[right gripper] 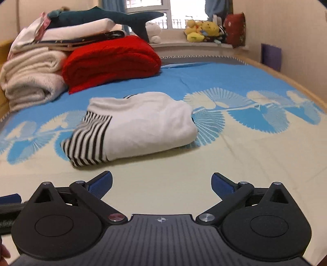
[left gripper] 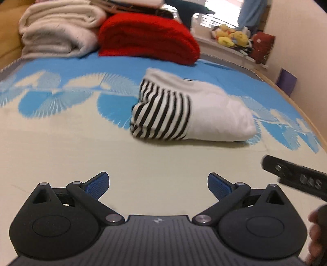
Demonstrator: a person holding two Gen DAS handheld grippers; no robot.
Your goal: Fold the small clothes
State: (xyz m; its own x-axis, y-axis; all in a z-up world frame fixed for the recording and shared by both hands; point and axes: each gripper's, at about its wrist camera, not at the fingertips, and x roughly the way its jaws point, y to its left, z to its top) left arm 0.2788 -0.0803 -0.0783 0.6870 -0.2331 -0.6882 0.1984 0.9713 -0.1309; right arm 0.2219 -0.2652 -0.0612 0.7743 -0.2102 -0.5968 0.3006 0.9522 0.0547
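A small white garment with a black-and-white striped part (left gripper: 190, 110) lies folded into a compact bundle on the bed sheet (left gripper: 81, 147). In the right wrist view the same folded garment (right gripper: 141, 124) rests ahead and slightly left of centre. My left gripper (left gripper: 158, 185) is open, with nothing between its blue pads, and stands well short of the garment. My right gripper (right gripper: 161, 184) is likewise open and empty, back from the bundle. A black part of the right gripper (left gripper: 294, 178) shows at the right edge of the left wrist view.
A folded red blanket (right gripper: 110, 61) and a stack of cream blankets (right gripper: 30, 77) sit at the bed's far left, with a plush shark (right gripper: 106, 18) on top. Yellow plush toys (right gripper: 202, 29) line the windowsill. A wall runs along the right side.
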